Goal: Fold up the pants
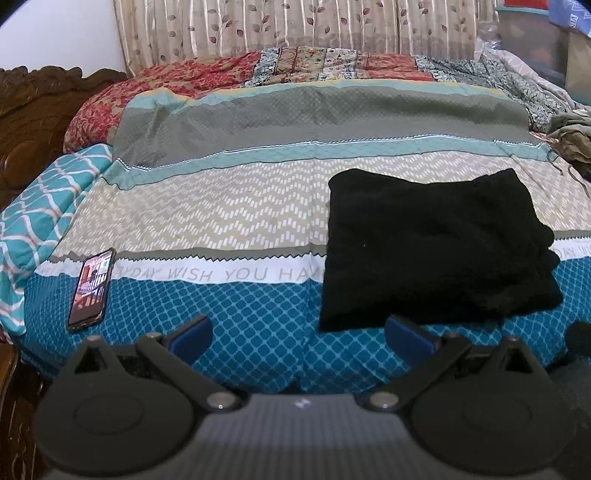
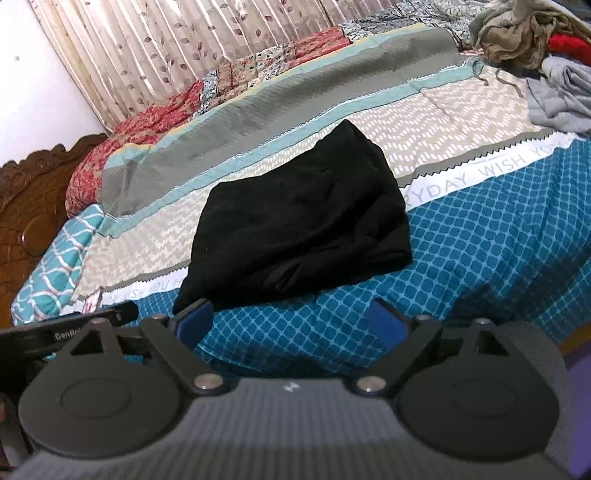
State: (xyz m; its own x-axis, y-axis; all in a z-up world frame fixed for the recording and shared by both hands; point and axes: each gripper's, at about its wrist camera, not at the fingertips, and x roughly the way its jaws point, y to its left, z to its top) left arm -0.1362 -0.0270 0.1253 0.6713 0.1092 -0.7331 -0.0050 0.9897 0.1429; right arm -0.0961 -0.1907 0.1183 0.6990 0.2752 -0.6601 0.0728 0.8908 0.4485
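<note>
Black pants [image 1: 436,247] lie folded into a compact rectangle on the patterned bedspread [image 1: 229,206]; the right wrist view shows the same folded pants [image 2: 299,225] just beyond the fingers. My left gripper [image 1: 297,338] is open over the blue part of the spread, near the bundle's front left corner, with nothing between its blue pads. My right gripper [image 2: 290,323] is open too, close to the bundle's near edge, and holds nothing. Part of the left gripper's body [image 2: 62,334] shows at the left of the right wrist view.
A phone [image 1: 91,290] with a lit screen lies on the bedspread to the left. Loose clothes [image 2: 539,55] are heaped at the far right of the bed. A carved wooden headboard [image 1: 33,122] stands at the left, curtains [image 1: 295,26] behind the bed.
</note>
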